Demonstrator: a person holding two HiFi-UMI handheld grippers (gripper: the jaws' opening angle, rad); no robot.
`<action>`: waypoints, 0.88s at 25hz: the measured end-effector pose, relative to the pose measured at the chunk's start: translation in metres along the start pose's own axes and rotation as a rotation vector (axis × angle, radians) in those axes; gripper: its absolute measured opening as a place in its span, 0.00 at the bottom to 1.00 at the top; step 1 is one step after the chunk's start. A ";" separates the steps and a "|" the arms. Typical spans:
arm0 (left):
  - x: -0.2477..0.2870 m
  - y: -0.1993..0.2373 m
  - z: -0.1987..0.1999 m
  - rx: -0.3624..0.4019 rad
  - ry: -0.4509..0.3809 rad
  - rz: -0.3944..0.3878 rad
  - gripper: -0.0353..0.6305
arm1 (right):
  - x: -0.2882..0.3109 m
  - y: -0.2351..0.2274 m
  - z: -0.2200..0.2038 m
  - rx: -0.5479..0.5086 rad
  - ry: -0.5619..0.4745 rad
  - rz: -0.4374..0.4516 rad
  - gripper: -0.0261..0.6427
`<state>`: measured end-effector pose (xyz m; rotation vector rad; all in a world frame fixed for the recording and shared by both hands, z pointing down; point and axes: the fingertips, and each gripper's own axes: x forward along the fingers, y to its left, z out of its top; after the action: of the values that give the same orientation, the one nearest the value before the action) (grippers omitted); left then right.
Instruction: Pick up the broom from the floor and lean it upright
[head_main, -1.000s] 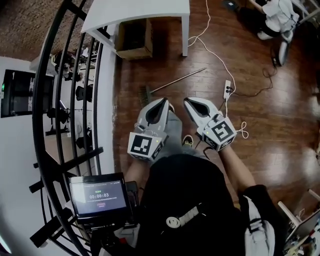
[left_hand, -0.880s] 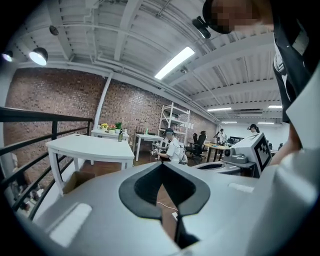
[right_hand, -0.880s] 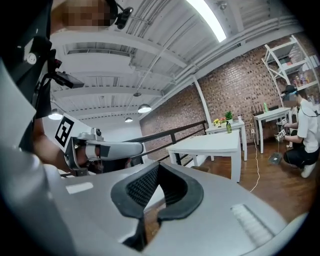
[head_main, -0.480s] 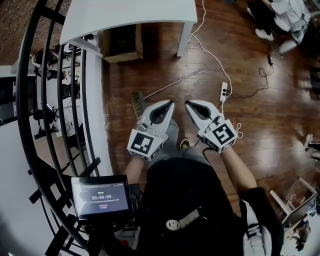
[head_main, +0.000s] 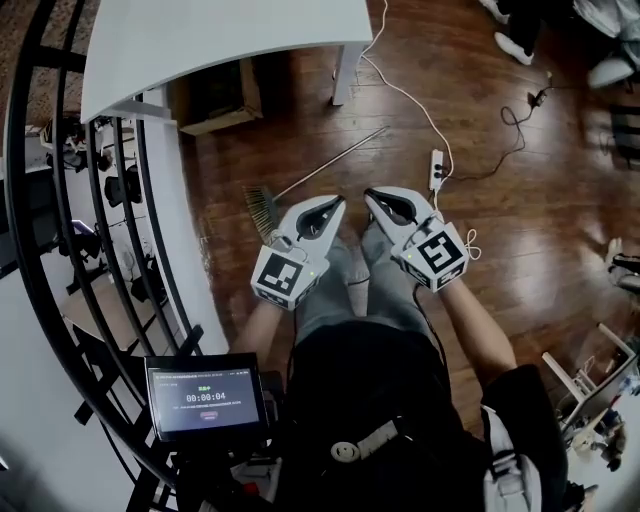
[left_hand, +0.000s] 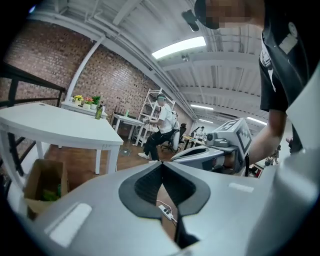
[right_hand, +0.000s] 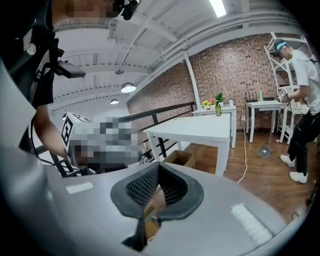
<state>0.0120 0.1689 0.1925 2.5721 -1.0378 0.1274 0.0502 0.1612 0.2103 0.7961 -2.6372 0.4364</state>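
Observation:
The broom (head_main: 330, 160) lies flat on the wooden floor in the head view, its straw head (head_main: 261, 207) at the left and its thin handle running up and to the right. My left gripper (head_main: 337, 204) is shut and empty, its tip just right of the broom's head and apart from it. Beside it my right gripper (head_main: 371, 194) is also shut and empty, below the handle. In the left gripper view the left gripper (left_hand: 161, 164) has its pads closed together. The right gripper (right_hand: 159, 166) shows the same in its own view.
A white table (head_main: 230, 40) stands ahead with a cardboard box (head_main: 215, 95) under it. A power strip (head_main: 436, 168) and its white cable lie on the floor right of the broom. A black railing (head_main: 150, 200) runs along the left. A seated person (left_hand: 160, 125) is farther off.
The broom has come nearer and slid down and left in the head view as both grippers went forward and lower toward it. Both stay shut.

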 end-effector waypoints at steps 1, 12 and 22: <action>0.006 0.002 -0.006 -0.008 -0.005 -0.001 0.08 | 0.003 -0.010 -0.010 -0.003 0.020 -0.001 0.05; 0.100 0.095 -0.126 -0.134 0.058 0.146 0.08 | 0.103 -0.160 -0.187 0.078 0.226 0.051 0.05; 0.171 0.162 -0.307 -0.240 0.161 0.171 0.08 | 0.206 -0.257 -0.398 0.035 0.464 0.187 0.17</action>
<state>0.0403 0.0614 0.5635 2.2197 -1.1360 0.2349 0.1338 0.0137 0.6986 0.3963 -2.2764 0.6331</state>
